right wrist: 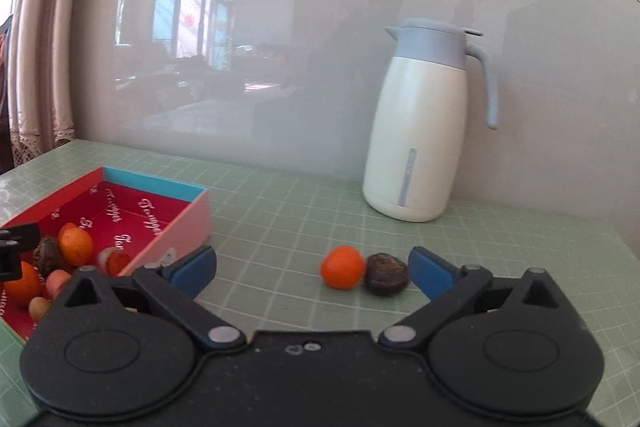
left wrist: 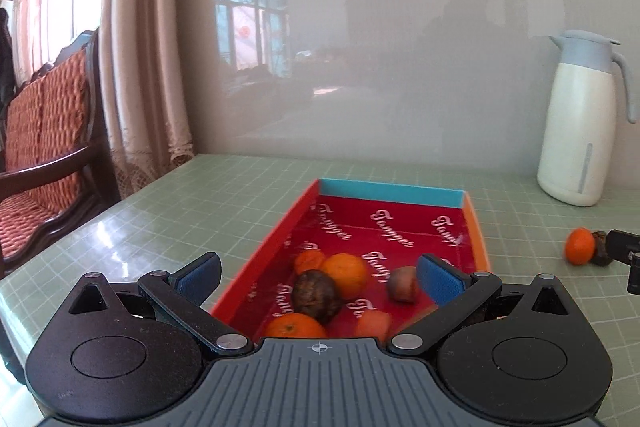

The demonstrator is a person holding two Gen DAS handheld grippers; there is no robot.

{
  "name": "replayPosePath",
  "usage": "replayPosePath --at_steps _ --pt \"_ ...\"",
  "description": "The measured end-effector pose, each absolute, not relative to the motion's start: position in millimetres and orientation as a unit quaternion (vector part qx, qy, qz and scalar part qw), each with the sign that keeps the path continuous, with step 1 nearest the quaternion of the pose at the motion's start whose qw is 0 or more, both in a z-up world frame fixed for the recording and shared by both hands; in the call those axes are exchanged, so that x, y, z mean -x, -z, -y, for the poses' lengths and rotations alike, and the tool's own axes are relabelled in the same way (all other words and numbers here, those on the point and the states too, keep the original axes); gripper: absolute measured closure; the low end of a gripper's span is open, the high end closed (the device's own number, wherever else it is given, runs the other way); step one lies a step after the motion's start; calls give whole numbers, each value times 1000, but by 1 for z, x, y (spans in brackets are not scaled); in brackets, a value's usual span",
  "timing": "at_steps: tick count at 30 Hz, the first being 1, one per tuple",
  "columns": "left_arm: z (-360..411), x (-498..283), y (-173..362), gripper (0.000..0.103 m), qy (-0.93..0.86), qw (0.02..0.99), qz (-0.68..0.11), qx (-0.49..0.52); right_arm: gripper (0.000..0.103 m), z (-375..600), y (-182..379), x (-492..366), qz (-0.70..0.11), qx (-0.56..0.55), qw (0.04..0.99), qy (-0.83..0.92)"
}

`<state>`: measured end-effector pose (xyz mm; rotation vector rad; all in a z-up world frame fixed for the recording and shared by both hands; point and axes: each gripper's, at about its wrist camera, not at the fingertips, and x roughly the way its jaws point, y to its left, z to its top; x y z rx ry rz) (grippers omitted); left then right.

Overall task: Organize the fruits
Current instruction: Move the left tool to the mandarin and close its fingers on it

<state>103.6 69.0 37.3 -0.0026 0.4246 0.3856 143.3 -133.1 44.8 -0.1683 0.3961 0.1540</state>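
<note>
Fruit mostly gathered already in the red box [left wrist: 276,243] at the left of the bench [left wrist: 200,203]: oranges [left wrist: 346,273], a dark round fruit [left wrist: 316,295] and a few paler pieces lying loose on its printed floor toward the near end, far end bare. Left outside on the bench, right of the box and well apart from it: one small orange [right wrist: 343,267] and one dark wrinkled fruit [right wrist: 386,274], touching side by side, near a white thermos jug [right wrist: 420,131] by the far wall. Left hand-held gripper [left wrist: 320,275] spread wide above the near part of the box, nothing between the blue pads, no fruit pressed. Right hand-held gripper [right wrist: 312,269] likewise wide open and empty, pointed at the two stray fruits, which sit ahead of the pads rather than inside them. By the look of it, well past halfway; two pieces to collect and drop in the box, perhaps some tidying inside afterwards.
</note>
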Motion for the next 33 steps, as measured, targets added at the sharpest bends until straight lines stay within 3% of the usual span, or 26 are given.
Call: replayPosePath --at_steps 13,33 --pt "31 -134 -41 0 -70 971 -220 -68 0 231 -51 -142 -197 29 977 76" --pt "99 -202 -22 1 -5 959 -265 -98 0 310 -43 -113 -195 0 968 160"
